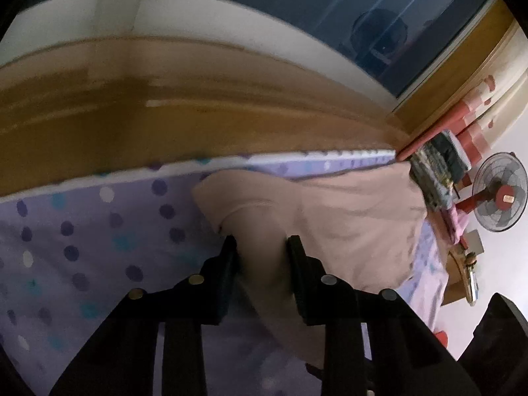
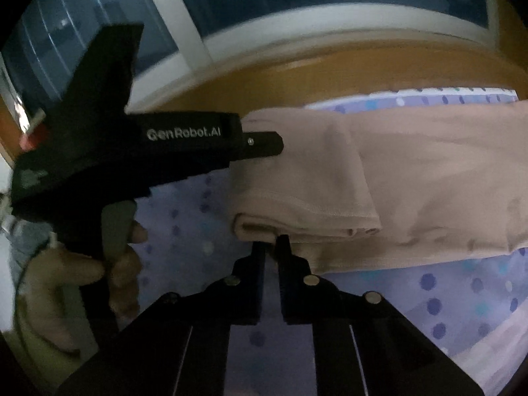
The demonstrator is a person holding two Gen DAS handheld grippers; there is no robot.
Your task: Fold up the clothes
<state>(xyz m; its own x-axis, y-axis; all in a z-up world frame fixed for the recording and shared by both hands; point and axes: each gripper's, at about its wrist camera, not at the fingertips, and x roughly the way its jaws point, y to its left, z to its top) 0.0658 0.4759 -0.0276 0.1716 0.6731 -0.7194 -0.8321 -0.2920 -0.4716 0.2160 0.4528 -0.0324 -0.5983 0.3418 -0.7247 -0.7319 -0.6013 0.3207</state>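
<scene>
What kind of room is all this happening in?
Most likely a bedroom at home. A beige garment lies on a purple polka-dot bedsheet, with a wooden ledge under a window behind, and a standing fan by the wall.

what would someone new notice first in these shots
First, the beige garment, partly folded on the purple dotted bedsheet with a wooden ledge and dark window behind. In the right wrist view the left gripper, held in a hand, reaches in from the left onto the cloth. The right gripper is nearly closed at the garment's folded near edge, while cloth sits between the left gripper's fingers in its own view.
</scene>
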